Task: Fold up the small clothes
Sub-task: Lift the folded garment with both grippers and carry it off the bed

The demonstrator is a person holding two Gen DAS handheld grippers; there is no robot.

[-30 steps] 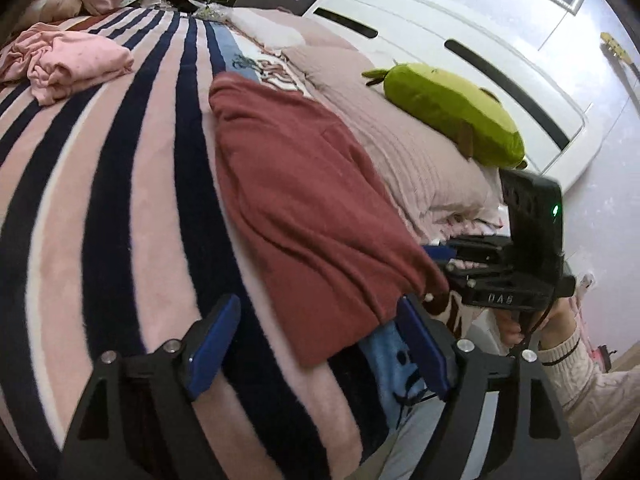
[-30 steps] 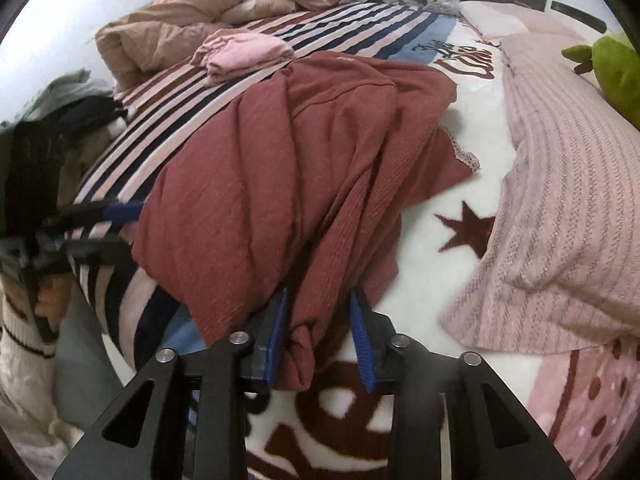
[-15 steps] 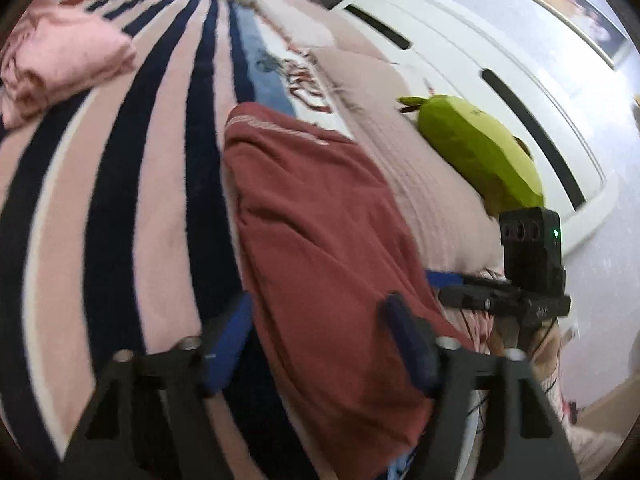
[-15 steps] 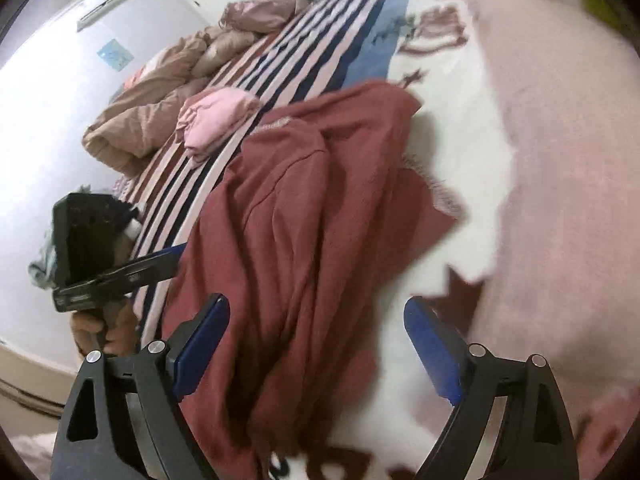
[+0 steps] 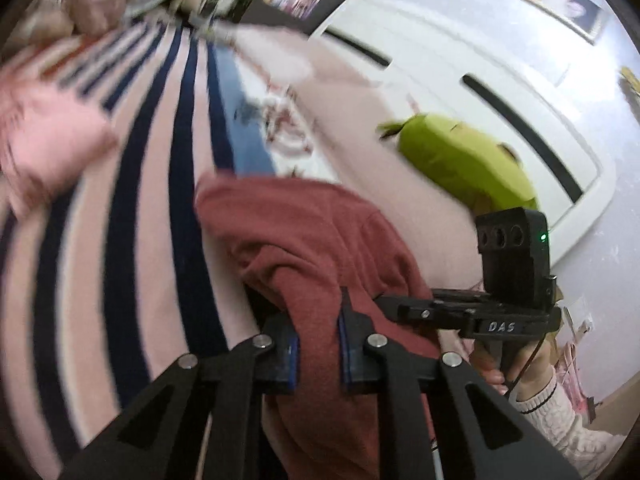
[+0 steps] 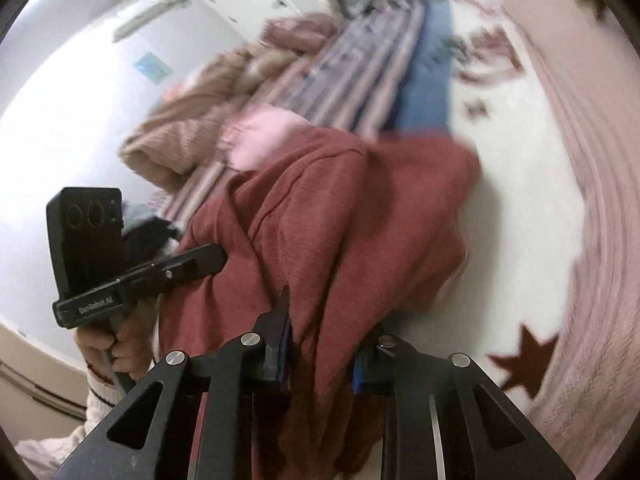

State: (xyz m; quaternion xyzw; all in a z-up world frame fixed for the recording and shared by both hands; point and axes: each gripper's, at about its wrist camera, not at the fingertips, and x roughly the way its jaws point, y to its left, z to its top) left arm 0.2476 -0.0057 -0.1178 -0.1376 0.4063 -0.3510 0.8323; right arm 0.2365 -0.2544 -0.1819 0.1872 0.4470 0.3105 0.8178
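A bed spread with a fleecy blanket (image 5: 132,216) in pink, cream and navy stripes fills the scene, backed by a glossy white headboard (image 5: 460,80) with black slots. Alongside the stripes lies a ribbed, dusty-pink quilt (image 6: 592,184). A rust-red knit garment (image 5: 320,240) is bunched into soft ridges near the bed's edge, its near hem lifted off the blanket. A plump lime-green plush toy (image 5: 464,160) rests on the quilt near the headboard; a crumpled pale-pink garment (image 5: 48,148) sits on the stripes beyond the red one, and a tan knit heap (image 6: 188,128) lies at the far side. The left gripper (image 5: 316,354) has its blue-padded black jaws clamped on a fold of the red garment; the right gripper (image 6: 320,360) likewise pinches a thick gather of the same cloth.
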